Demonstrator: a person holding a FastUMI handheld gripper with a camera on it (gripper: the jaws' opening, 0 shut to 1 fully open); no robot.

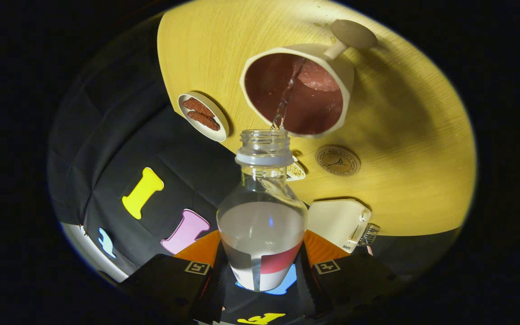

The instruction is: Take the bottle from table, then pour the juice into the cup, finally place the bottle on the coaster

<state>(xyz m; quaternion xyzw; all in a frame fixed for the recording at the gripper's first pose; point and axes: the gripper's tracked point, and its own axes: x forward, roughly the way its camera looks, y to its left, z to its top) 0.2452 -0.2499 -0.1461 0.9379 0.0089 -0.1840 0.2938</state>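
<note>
While my claw (262,271) is clamped on the lower body of the clear bottle (262,212), both fingers pressing its sides, I hold it tipped forward with its open neck just at the near rim of the cup (297,85). A thin stream of clear liquid runs from the mouth into the cup's reddish-brown inside, and the bottle is partly full. Under it all lies a round, pale yellow wood-grain table (413,149). The cup is cream outside, its handle pointing away from me. Beside it on one side sits a small white dish (203,116) holding two brown pieces. Nearer me, just past the bottle's neck, lies a round cork coaster (337,160), bare. A white toaster (339,223) stands at the table's near edge, beside my claw. Dark cloth walls the booth beyond the table.
</note>
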